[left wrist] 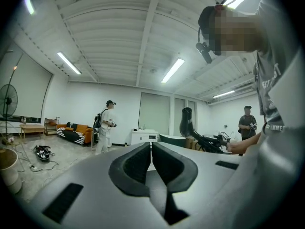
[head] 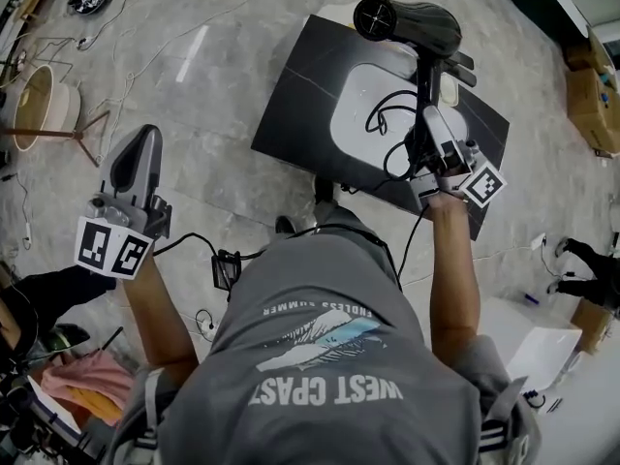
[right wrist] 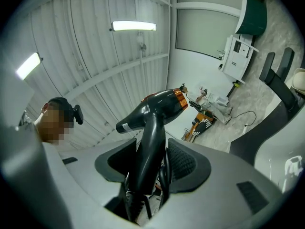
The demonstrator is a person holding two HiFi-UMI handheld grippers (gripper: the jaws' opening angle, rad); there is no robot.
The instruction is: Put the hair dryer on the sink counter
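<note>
We are clamping the hair dryer (head: 412,25) in the right gripper (head: 428,124) over the sink counter (head: 300,95); the left gripper (head: 143,148) is hovering clenched, empty.

The right gripper (right wrist: 153,165) has its fingers (right wrist: 185,162) pressed against the handle of a black hair dryer (right wrist: 151,120). The dryer stands upright between them, its barrel tilted with the orange-ringed end toward the upper right. A black cord (right wrist: 165,178) loops beside the handle. A ceiling light (right wrist: 134,26) glows overhead.
</note>
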